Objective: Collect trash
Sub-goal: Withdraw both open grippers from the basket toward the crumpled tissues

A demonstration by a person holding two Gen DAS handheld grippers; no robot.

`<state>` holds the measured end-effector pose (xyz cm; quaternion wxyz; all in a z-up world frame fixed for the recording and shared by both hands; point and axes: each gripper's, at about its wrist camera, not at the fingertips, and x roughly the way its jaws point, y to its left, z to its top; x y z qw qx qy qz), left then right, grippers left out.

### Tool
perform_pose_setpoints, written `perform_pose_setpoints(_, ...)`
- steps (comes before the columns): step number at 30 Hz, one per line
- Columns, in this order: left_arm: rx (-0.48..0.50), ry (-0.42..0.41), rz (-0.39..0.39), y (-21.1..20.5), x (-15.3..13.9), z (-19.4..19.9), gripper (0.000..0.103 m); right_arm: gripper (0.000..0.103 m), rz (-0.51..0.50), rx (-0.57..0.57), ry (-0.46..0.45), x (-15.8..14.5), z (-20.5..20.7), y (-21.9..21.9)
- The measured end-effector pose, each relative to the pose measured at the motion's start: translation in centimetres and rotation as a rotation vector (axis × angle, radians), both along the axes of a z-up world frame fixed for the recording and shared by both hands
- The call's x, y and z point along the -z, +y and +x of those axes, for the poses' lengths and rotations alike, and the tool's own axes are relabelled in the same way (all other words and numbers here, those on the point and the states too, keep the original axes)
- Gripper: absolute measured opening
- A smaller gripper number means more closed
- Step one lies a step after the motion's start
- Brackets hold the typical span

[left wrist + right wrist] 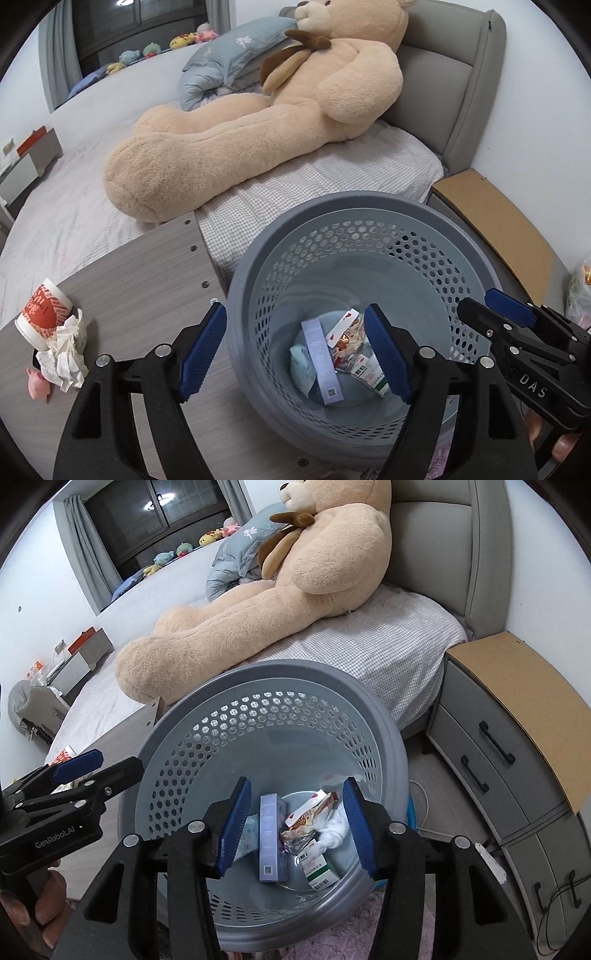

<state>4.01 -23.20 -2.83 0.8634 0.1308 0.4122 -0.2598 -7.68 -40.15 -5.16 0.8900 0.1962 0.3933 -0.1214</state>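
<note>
**Both grippers over the bin, nothing in either**

Grey perforated trash bin (343,295) sits right under my tools, mouth tilted toward the cameras. Inside at the bottom: a tall lilac box (269,838) lying along the wall, a crinkled snack wrapper (301,823) beside it, a small green-and-white carton (319,873) nearest me, a pale blue soft packet (301,365) on the left, and a white wad (334,829) on the right, tissue I think, view is poor there.

Left gripper (295,354): jaws spread wide, straddling the near-left bin wall, one blue pad outside the rim, the other over the inside. Holding nothing.

Right gripper (295,827): jaws also wide apart, both pads hanging above the bin's opening, empty. From the left camera it shows to the right of my left tool, near the bin rim.

Left of the left gripper, on the wood-grain tabletop (147,280): a tipped orange-and-white paper cup (42,317) touching a crumpled white paper (66,350), with a small pink toy (38,384) just beside them.

Beyond the bin: bed (332,184) with a big tan teddy bear (266,110) stretched along it. Right of the right gripper, a grey nightstand (491,746) with a cardboard sheet (524,701) on top.
</note>
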Motion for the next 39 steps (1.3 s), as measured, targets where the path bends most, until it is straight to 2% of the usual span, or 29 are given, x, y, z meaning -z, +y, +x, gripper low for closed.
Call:
perform_pose_setpoints(2, -0.017, -0.013, 0.002, 0.5, -0.1, -0.2, 0.081, 0.05, 0.001, 0.005, 0.003, 0.1, -0.1, 0.2)
perform_pose_setpoints(6, -0.041, -0.012, -0.007, 1.6, -0.4, -0.4, 0.086, 0.06, 0.0, 0.013, -0.011, -0.1, -0.5, 0.7)
perform_pose_setpoints(9, -0.068, -0.02, -0.021, 2.7, -0.7, -0.6, 0.09, 0.062, -0.011, 0.01, -0.018, -0.2, -0.7, 1.3)
perform_pose_setpoints(15, -0.11, -0.049, -0.027, 4.9, -1.2, -1.0, 0.092, 0.063, -0.016, -0.016, -0.019, -0.4, -0.6, 2.8)
perform_pose_setpoints(18, -0.13, -0.062, -0.03, 6.2, -1.4, -1.1, 0.092, 0.067, -0.019, -0.029, -0.031, -0.7, -0.6, 3.8)
perform_pose_setpoints(29, -0.23, -0.097, -0.052, 13.0, -2.2, -1.2, 0.093, 0.068, -0.042, -0.12, -0.05, -2.2, 0.7, 8.4)
perform_pose_setpoints(39, -0.373, -0.128, -0.049, 20.7, -2.1, 0.3, 0.093, 0.068, -0.056, -0.233, -0.058, -3.4, 3.8, 14.1)
